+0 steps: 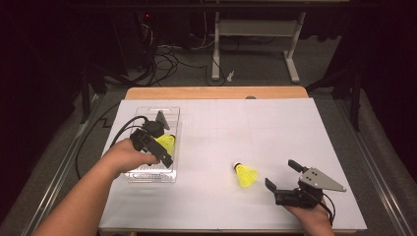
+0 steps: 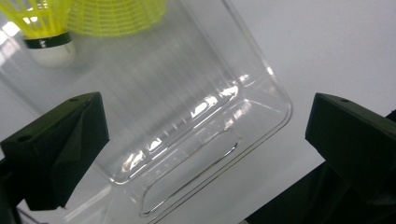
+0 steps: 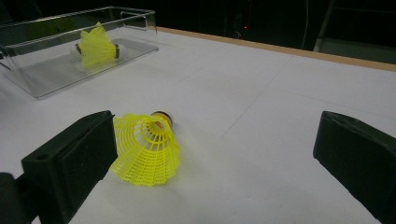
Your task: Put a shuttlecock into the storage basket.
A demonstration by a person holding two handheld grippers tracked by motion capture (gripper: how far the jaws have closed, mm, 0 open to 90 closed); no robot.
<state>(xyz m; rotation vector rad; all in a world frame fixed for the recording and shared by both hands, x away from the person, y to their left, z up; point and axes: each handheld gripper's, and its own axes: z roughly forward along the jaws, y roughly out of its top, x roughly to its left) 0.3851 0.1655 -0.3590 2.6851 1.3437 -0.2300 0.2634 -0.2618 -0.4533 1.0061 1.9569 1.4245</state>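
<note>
Shuttlecock [image 2: 49, 39] cork wears a dark band (lettering unreadable).

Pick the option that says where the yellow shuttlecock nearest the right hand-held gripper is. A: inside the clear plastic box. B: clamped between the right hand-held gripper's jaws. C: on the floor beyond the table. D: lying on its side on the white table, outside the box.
D: the shuttlecock lies on its side on the white table, ahead of the open right hand-held gripper and apart from the clear box.
</note>
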